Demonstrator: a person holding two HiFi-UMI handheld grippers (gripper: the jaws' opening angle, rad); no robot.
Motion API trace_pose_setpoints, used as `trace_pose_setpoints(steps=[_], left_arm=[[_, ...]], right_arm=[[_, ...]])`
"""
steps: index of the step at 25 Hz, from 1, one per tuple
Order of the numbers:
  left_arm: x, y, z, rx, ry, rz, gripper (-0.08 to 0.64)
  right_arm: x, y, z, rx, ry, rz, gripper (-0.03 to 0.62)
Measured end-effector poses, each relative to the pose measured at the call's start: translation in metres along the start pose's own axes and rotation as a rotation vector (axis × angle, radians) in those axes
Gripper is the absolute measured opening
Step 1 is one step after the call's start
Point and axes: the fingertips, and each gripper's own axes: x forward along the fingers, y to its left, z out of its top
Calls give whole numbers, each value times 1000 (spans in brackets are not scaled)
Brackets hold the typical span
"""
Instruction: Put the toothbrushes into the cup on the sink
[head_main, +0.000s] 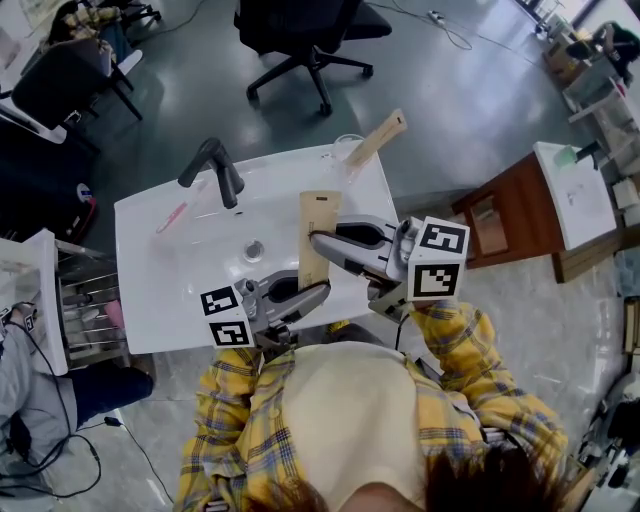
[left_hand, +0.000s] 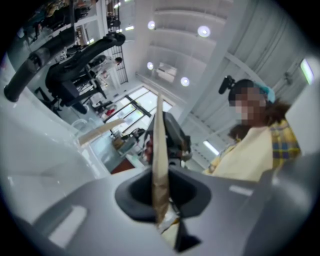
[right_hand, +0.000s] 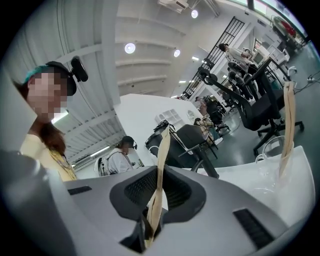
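Observation:
A flat brown paper toothbrush package (head_main: 318, 232) hangs over the white sink (head_main: 150, 320), held from both ends. My left gripper (head_main: 312, 294) is shut on its near end and my right gripper (head_main: 322, 241) is shut on its side. In the left gripper view the package (left_hand: 159, 160) stands edge-on between the pads of the left gripper (left_hand: 161, 189). The right gripper view shows the same package (right_hand: 162, 160) pinched in the right gripper (right_hand: 158, 194). A second brown package (head_main: 376, 139) leans out of the clear cup (head_main: 346, 152) at the sink's far right corner. A pink toothbrush (head_main: 171, 217) lies loose left of the faucet.
A dark faucet (head_main: 214, 170) rises at the sink's back, with the drain (head_main: 253, 249) in front of it. A wire rack (head_main: 90, 300) stands to the left, a brown cabinet (head_main: 505, 215) to the right, and office chairs (head_main: 300, 35) beyond the sink.

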Motion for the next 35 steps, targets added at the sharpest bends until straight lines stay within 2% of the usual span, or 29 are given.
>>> trace_pose_setpoints(steps=[7,17,23,27,35], left_arm=[[5,4,6,27,-7,16,37],[2,12,6,125,-2,101,70],[-2,17,11,151,-32,136,92],[-6,21,9,178,-22,170,118],[-17,29,12,224,-20,246,120]], right_arm=[[-2,-2,7,20,-20,21,31],[-2,-2,7,10,-26,3,26],[-7,-3,18,-4,-42,-6,25],[-8,-3,20,-20,-47,-15,25],[-17,-8,29,-43,-69,-61,23]])
